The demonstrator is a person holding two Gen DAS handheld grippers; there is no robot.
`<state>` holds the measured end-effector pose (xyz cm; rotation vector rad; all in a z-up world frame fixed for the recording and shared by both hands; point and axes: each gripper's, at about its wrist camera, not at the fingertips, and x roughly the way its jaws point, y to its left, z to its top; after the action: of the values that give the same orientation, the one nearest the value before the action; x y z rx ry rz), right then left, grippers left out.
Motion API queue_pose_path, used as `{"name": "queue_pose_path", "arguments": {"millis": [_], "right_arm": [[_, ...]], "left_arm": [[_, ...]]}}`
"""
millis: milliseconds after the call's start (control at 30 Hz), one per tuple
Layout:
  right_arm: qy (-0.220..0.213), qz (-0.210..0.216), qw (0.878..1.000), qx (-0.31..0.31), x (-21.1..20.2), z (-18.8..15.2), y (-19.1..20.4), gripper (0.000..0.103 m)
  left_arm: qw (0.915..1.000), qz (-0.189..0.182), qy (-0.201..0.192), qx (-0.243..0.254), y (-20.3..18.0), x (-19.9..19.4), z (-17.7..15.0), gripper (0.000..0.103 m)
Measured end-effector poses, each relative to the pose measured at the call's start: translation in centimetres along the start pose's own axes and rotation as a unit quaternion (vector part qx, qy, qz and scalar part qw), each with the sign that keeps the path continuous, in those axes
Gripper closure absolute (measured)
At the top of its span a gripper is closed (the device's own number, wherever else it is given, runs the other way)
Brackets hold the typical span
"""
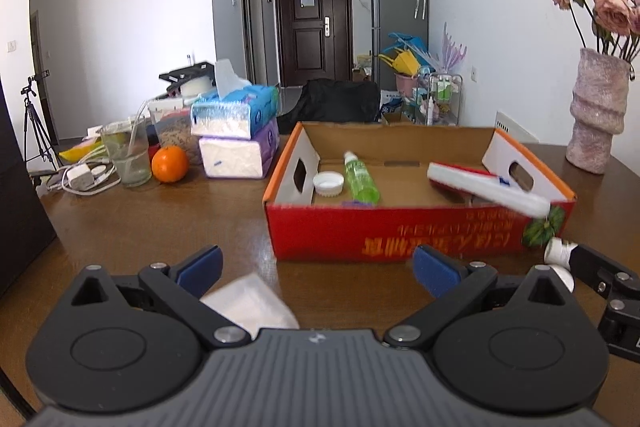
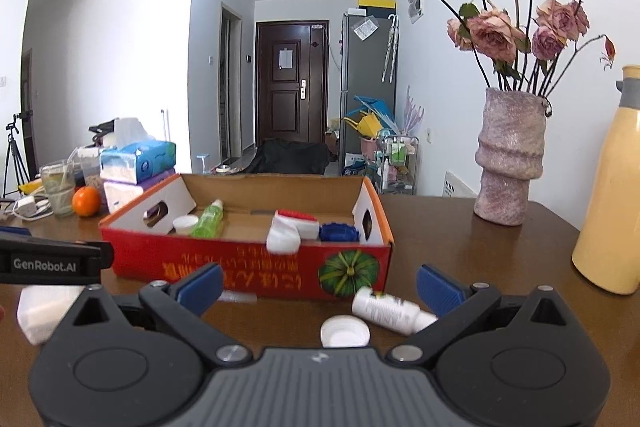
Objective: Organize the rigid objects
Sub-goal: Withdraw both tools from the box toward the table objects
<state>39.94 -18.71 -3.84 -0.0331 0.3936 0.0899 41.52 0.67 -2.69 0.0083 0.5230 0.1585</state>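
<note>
A red cardboard box (image 1: 400, 231) (image 2: 240, 263) stands open on the brown table. Inside lie a green bottle (image 1: 362, 179) (image 2: 208, 221), a white lid (image 1: 328, 183) (image 2: 185, 225), a blue lid (image 2: 339, 231) and a white and red brush (image 1: 488, 187) (image 2: 286, 231) that leans over the front wall. My left gripper (image 1: 318, 269) is open in front of the box, with a white tissue-like piece (image 1: 252, 303) (image 2: 40, 311) beneath it. My right gripper (image 2: 320, 285) is open above a small white bottle (image 2: 390, 309) (image 1: 560, 251) lying on its side and a white cap (image 2: 345, 331).
Two tissue packs (image 1: 240, 131), an orange (image 1: 170, 164), a glass with a straw (image 1: 128, 155) and chargers sit at the table's left. A pink vase of dried roses (image 2: 510, 163) (image 1: 598, 115) and a yellow flask (image 2: 612, 187) stand at the right.
</note>
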Motion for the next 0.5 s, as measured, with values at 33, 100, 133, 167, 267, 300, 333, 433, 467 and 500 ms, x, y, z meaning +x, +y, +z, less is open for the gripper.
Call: {"name": "queue_pose_path", "arguments": {"millis": [33,100,133,167,267,300,333,433,467,500], "right_arm": [[0.003,0.0,1.0,0.0,-0.1,-0.4,-0.1,0.0],[0.008,-0.002,1.0,-0.001,-0.5,-0.9,-0.2,0.0],[0.01,-0.003,1.0,-0.001,-0.7,-1.2,-0.3,0.0],[0.011,-0.003,1.0,0.001,-0.9,-1.4,-0.4,0.0],[0.011,-0.003,1.0,0.004,-1.4,-1.9,-0.7,0.0],[0.012,-0.004,1.0,0.004,-1.5,-2.1,-0.8,0.0],[0.013,-0.004,1.0,0.005,-1.6,-2.2,-0.8,0.0],[0.017,-0.007,1.0,0.009,-2.0,-2.9,-1.2,0.0],[0.019,-0.008,1.0,0.011,-2.1,-3.1,-1.3,0.0],[0.021,-0.009,1.0,0.013,-2.2,-3.3,-1.4,0.0]], "left_arm": [[1.0,0.0,0.004,0.002,-0.1,0.0,-0.4,0.0],[0.9999,0.002,0.01,0.008,-0.2,-0.2,-1.2,0.0],[0.9999,0.002,0.012,0.011,-0.3,-0.3,-1.6,0.0],[0.9998,0.002,0.015,0.012,-0.3,-0.4,-1.9,0.0],[0.9996,-0.001,0.022,0.014,-0.2,-0.5,-2.8,0.0],[0.9996,-0.002,0.025,0.014,-0.2,-0.6,-3.0,0.0],[0.9995,-0.004,0.028,0.014,-0.2,-0.6,-3.3,0.0],[0.9992,-0.009,0.036,0.017,-0.4,-0.7,-4.0,0.0],[0.999,-0.01,0.039,0.018,-0.4,-0.8,-4.3,0.0],[0.9989,-0.011,0.041,0.018,-0.4,-0.8,-4.4,0.0]]}}
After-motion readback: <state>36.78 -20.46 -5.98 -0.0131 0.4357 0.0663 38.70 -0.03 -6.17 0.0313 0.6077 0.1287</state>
